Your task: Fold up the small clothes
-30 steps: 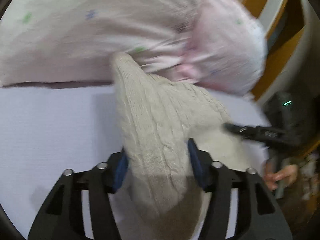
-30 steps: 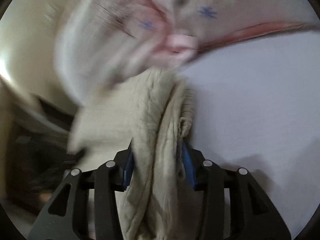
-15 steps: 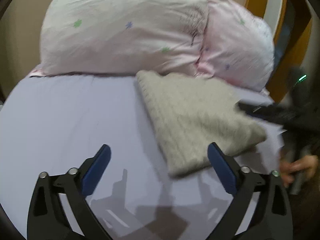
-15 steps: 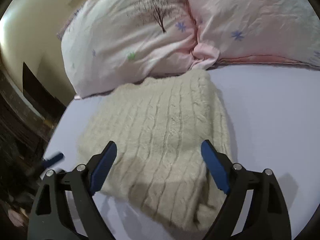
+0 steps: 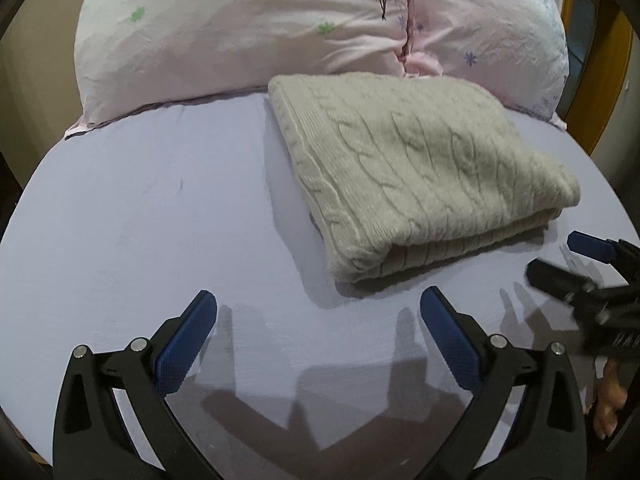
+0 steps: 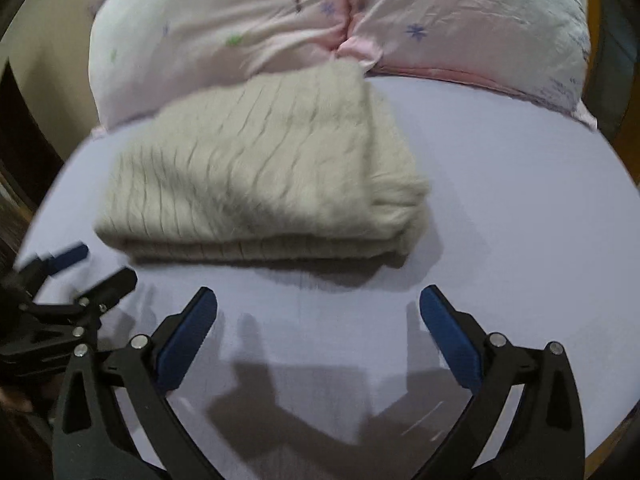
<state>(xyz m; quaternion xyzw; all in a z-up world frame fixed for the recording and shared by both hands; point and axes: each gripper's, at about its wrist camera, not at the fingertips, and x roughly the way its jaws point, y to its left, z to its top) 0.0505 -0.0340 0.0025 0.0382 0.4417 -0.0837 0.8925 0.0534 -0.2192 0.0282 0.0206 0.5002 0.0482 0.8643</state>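
A cream cable-knit sweater (image 5: 416, 168) lies folded into a thick rectangle on the lavender bed sheet (image 5: 140, 220), its far edge against the pillows. It also shows in the right wrist view (image 6: 260, 188). My left gripper (image 5: 318, 320) is open and empty, hovering over the sheet just in front of the sweater. My right gripper (image 6: 318, 316) is open and empty, also just in front of the sweater. The right gripper shows at the right edge of the left wrist view (image 5: 568, 268), and the left gripper at the left edge of the right wrist view (image 6: 96, 268).
Two pink pillows with small flower prints (image 5: 248, 28) (image 5: 492, 28) lie along the head of the bed behind the sweater. A wooden headboard (image 5: 608, 80) stands at the far right. The sheet's rounded edge drops off at the left and right.
Both grippers let go of the sweater, opened wide and pulled back toward me. The sweater now lies folded flat on the sheet.
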